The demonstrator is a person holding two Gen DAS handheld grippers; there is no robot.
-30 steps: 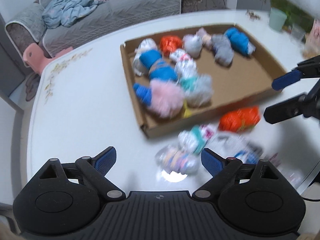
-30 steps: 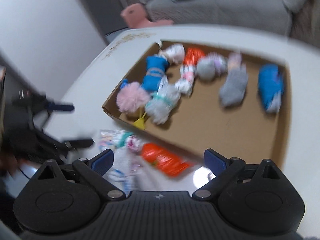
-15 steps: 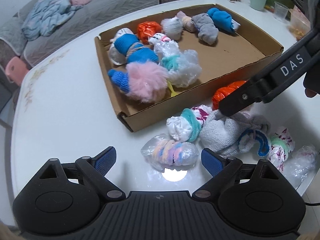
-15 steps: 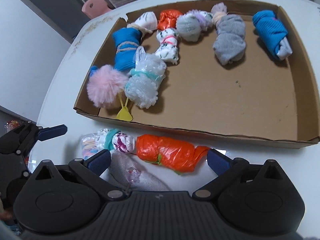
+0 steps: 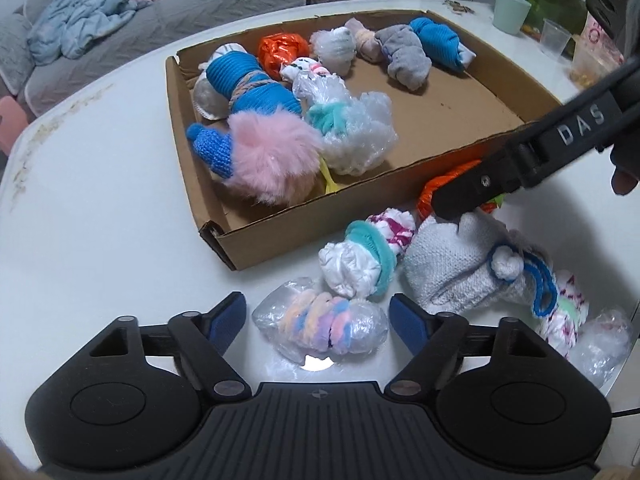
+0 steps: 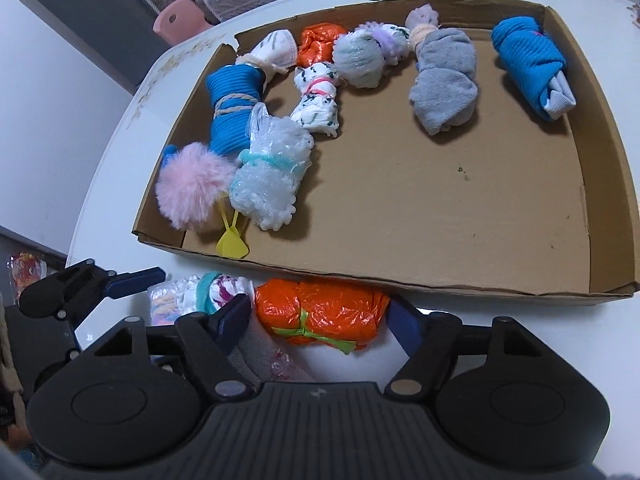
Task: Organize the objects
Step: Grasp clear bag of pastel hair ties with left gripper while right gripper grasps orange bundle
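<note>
Both sets of jaws are closing right now, neither pressing yet as far as I can see. My right gripper (image 6: 320, 322) has the orange plastic bundle (image 6: 322, 316) between its pads, roughly half open, nothing held. My left gripper (image 5: 318, 318) is wider, straddling the clear bag with the pastel scrunchie (image 5: 320, 330), pads just off each end.

Biggest thing first: the cardboard tray (image 6: 440, 280) on the white table (image 5: 100, 240), where I guess everything ends up. Both targets sit on the table just outside its near wall.

Handling-wise, I'd say these are all light and squishy. The orange one is crinkly film, probably slippery, so I'd grab across the fat middle near the green tie (image 6: 310, 332). Same for the clear bag: squeeze on the scrunchie band, not the puffy ends.

Count: nine bundles in the tray, I think. Outside it, six: orange, clear-pastel, white with teal band (image 5: 360, 260), grey knit (image 5: 452, 268), a patterned one, another clear one.
</note>
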